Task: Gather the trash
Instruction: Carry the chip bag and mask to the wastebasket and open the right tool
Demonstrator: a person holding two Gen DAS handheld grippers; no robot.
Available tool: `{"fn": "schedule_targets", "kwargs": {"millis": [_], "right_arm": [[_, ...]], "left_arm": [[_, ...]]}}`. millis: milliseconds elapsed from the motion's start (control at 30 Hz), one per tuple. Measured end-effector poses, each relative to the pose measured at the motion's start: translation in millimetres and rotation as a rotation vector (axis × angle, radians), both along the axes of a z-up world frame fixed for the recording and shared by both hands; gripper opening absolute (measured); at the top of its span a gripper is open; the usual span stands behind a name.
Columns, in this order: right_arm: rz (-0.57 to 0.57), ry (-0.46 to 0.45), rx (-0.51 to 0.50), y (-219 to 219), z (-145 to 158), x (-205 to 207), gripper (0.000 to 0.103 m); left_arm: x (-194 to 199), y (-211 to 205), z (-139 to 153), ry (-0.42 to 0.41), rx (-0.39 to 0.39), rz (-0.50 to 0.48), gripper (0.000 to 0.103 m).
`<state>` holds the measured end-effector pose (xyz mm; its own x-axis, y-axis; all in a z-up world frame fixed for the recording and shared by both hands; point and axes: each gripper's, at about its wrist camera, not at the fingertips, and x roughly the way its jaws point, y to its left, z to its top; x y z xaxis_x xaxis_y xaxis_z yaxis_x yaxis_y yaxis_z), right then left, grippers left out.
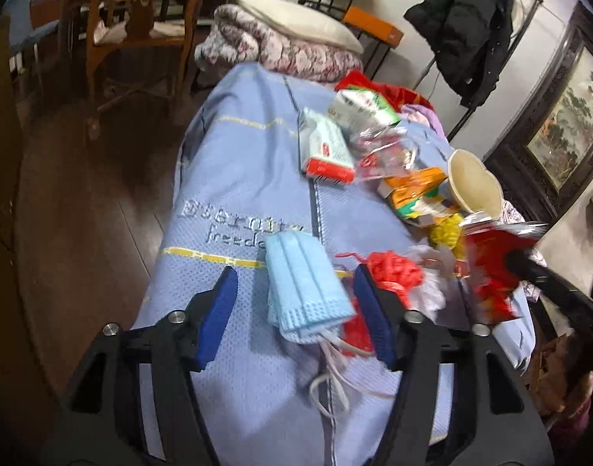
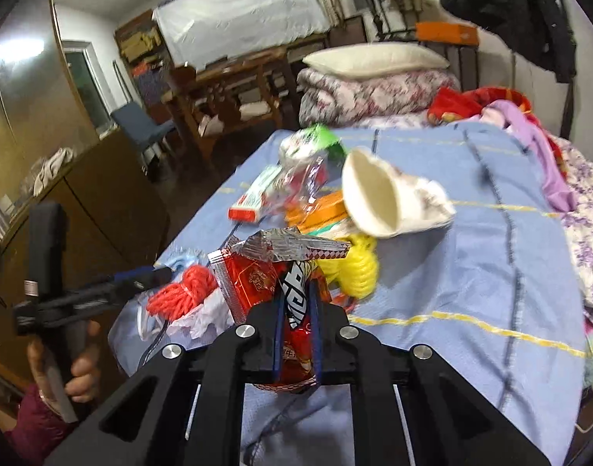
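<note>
Dim indoor light, fisheye bending at dark edges, motion blur smearing the nearer clutter.

Left gripper (image 1: pixel 296 283) angled downward, blue pads (image 1: pixel 218 318) parted, nothing pressed between them, right gripper (image 2: pixel 298 303) angled downward, jaws clamped tight, a hand (image 2: pixel 79 372) in a maroon sleeve (image 2: pixel 32 427) gripping the left gripper's handle

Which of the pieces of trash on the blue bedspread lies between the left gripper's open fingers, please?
The light-blue face mask, white ear loops trailing toward the camera; the red rope bundle lies outside the right finger.
</note>
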<state>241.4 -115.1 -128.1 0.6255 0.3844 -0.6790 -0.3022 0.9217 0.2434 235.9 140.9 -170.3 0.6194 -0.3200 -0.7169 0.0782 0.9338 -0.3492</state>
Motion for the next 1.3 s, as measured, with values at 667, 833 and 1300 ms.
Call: {"fn": "schedule_targets", "kwargs": {"millis": [667,833,1300], "right_arm": [[-0.097,-0.119,0.057,-91,70,-63,0.012],[-0.176,-0.144,0.058,-147,85,-106,0.012],[-0.577,0.062,0.029,-339,-17,-198,0.013]], "left_arm": [[-71,-52,118,-0.263,-0.032,-0.098,0.023],[-93,-111,139,-0.285,-0.043,-0.218,0.023],[-118,-332,111,-0.171,0.001,-0.621,0.024]]}}
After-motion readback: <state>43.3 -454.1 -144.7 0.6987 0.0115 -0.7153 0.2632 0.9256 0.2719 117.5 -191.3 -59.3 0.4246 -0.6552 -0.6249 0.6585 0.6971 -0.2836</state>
